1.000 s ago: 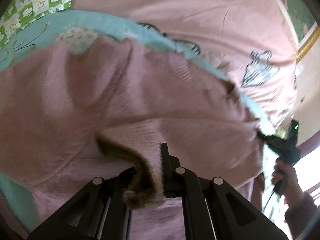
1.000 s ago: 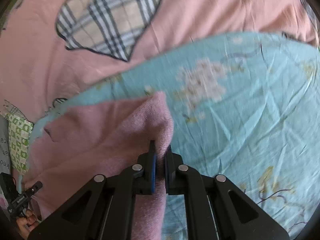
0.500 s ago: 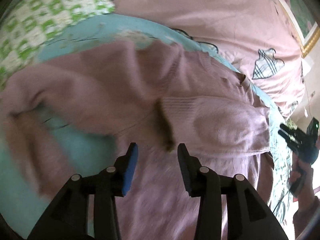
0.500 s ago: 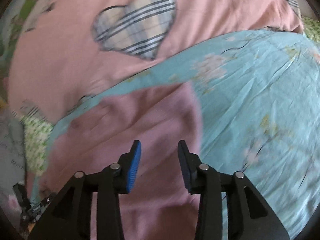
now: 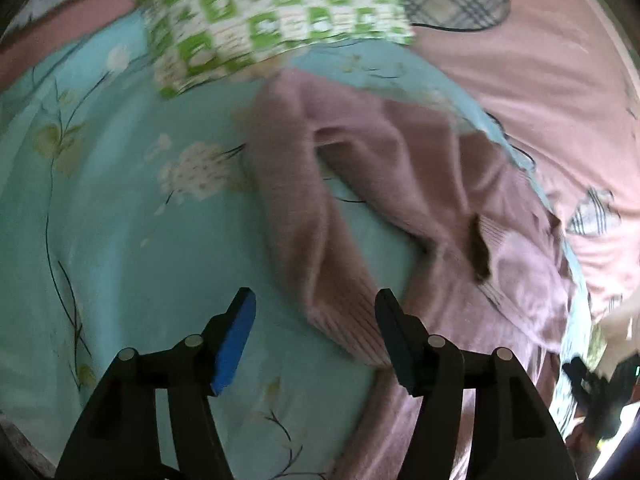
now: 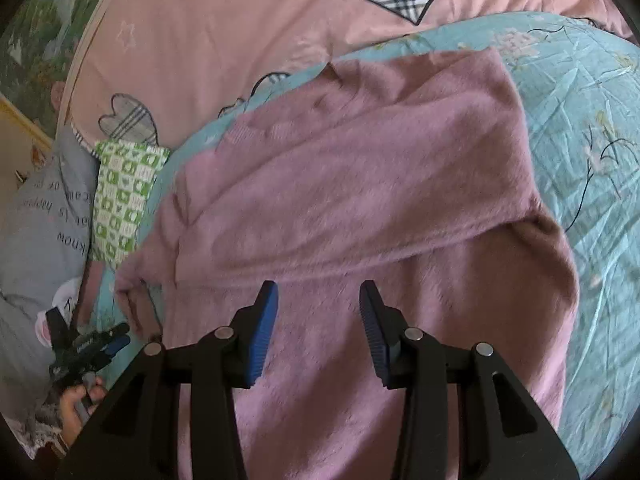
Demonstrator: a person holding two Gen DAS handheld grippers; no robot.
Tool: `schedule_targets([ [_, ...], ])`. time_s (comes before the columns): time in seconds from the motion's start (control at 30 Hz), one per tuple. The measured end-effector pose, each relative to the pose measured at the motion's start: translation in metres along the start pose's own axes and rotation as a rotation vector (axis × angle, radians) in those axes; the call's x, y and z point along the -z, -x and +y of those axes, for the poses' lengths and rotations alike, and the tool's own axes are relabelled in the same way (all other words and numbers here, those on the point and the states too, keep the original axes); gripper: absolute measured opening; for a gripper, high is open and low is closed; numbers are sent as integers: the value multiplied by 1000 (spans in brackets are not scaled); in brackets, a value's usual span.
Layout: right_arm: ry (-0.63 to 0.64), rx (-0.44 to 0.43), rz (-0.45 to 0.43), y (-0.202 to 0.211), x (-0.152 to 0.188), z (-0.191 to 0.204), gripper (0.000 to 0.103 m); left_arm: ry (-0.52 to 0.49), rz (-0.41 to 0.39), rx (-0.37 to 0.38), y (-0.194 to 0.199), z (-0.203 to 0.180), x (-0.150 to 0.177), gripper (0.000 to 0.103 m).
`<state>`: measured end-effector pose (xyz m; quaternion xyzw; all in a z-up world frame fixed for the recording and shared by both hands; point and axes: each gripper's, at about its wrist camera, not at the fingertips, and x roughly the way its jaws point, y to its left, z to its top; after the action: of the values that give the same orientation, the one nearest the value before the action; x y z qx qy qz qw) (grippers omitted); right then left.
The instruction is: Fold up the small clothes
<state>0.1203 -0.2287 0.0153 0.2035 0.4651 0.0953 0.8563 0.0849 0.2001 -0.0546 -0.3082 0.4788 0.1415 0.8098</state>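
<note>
1. The fuzzy mauve-pink knitted sweater [image 6: 360, 184] now lies spread on the turquoise floral bed sheet [image 5: 120, 240], no longer pinched up at its edges as it was a second ago. In the right wrist view its upper half is laid over in a broad band across the body, with a soft crease just ahead of the gripper.
2. One sleeve [image 5: 316, 240] trails loose down the sheet in the left wrist view, its ribbed cuff close to the fingers, and the brown-lined neck opening [image 5: 478, 248] shows beside it.
3. The left gripper [image 5: 316, 328] has just been opening; its jaws stand wide, with the cuff close in front of them but no pad pressing on it.
4. The right gripper [image 6: 318, 320] has let go too: jaws parted, hovering over the sweater's body, nothing between them.
5. My read: one fold is laid and released, and the loose sleeve looks like the next piece to tuck in.
6. Behind sit a green-and-white checked cloth [image 5: 272, 12] and a pink quilt with plaid hearts [image 6: 224, 20].
</note>
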Motion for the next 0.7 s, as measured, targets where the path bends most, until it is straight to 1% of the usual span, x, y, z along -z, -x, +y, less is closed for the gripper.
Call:
schedule_targets([
  [0.03, -2, -3, 7, 0, 3, 2, 44, 6, 3, -8, -4, 2, -2, 71],
  [0.1, -6, -1, 15, -2, 6, 5, 44, 0, 14, -56, -16, 2, -6, 71],
  [0.17, -14, 8, 15, -1, 8, 6, 44, -20, 24, -92, -27, 0, -7, 63],
  [0.2, -18, 10, 15, -1, 9, 7, 44, -39, 23, -108, -32, -1, -8, 41],
  [0.23, -28, 10, 17, -1, 9, 6, 44, -57, 21, -108, -33, -2, -9, 23],
  [0.27, -38, 13, 17, 0, 9, 5, 44, -74, 14, -114, -33, -4, -10, 22],
  [0.3, -42, 16, 16, 2, 10, 3, 44, -99, -10, -127, -30, -6, -11, 14],
  [0.33, -47, 21, 12, 4, 10, 1, 44, -122, -30, -133, -27, -10, -11, 8],
  [0.43, -59, 34, 0, 8, 11, -6, 44, -200, -90, -140, -8, -24, -14, 7],
  [0.5, -74, 37, -8, 10, 11, -11, 44, -239, -123, -118, 7, -38, -16, 6],
  [0.53, -83, 38, -10, 11, 11, -14, 44, -271, -143, -97, 17, -51, -18, 6],
  [0.63, -94, 45, -20, 13, 11, -21, 44, -376, -185, 10, 40, -103, -22, 6],
  [0.7, -102, 49, -27, 14, 11, -24, 44, -472, -207, 97, 53, -151, -18, 6],
])
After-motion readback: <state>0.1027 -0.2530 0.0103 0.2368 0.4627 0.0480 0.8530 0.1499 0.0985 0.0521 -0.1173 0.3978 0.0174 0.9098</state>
